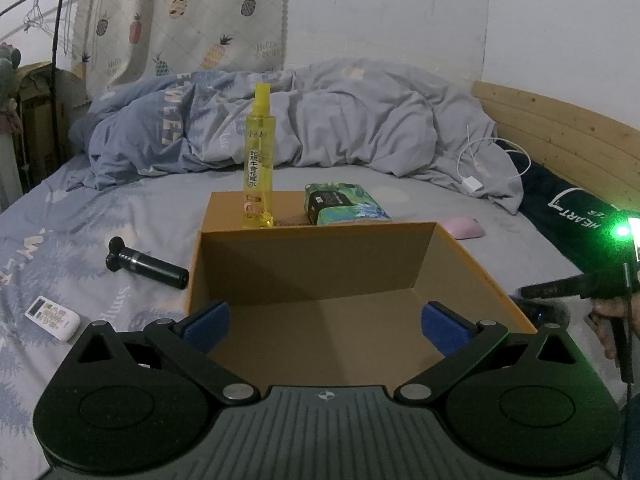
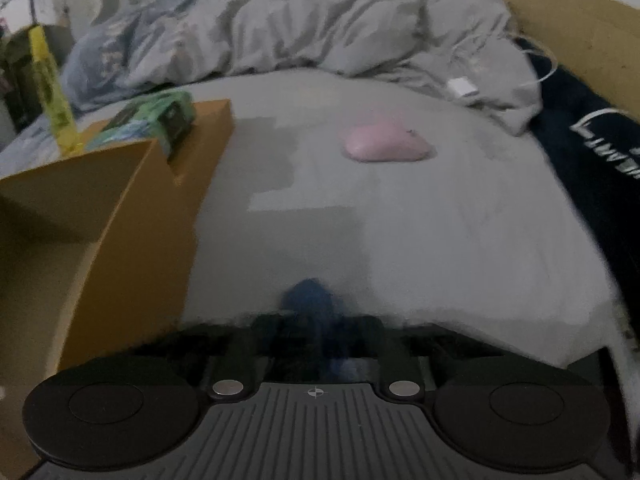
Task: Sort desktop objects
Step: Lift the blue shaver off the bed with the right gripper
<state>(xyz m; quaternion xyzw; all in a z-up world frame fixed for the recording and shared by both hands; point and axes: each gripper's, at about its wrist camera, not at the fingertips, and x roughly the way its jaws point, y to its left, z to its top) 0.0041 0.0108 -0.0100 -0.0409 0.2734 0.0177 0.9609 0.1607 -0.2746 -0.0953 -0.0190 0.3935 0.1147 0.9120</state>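
Both tongs idling: left gripper (image 1: pixel 325 326) sitting spread wide over the open cardboard box (image 1: pixel 316 264); right gripper (image 2: pixel 314 312) pinched closed, empty, pink mouse (image 2: pixel 386 145) lying well ahead.

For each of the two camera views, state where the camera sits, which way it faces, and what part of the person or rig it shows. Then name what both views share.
Left wrist: on the left gripper, over the open cardboard box, facing the duvet; blue pads apart, right-hand rig at the edge.
Right wrist: on the right gripper, right of the box, facing the pink mouse; blurred pads together.
Shared: box, mouse, yellow bottle, tissue pack.
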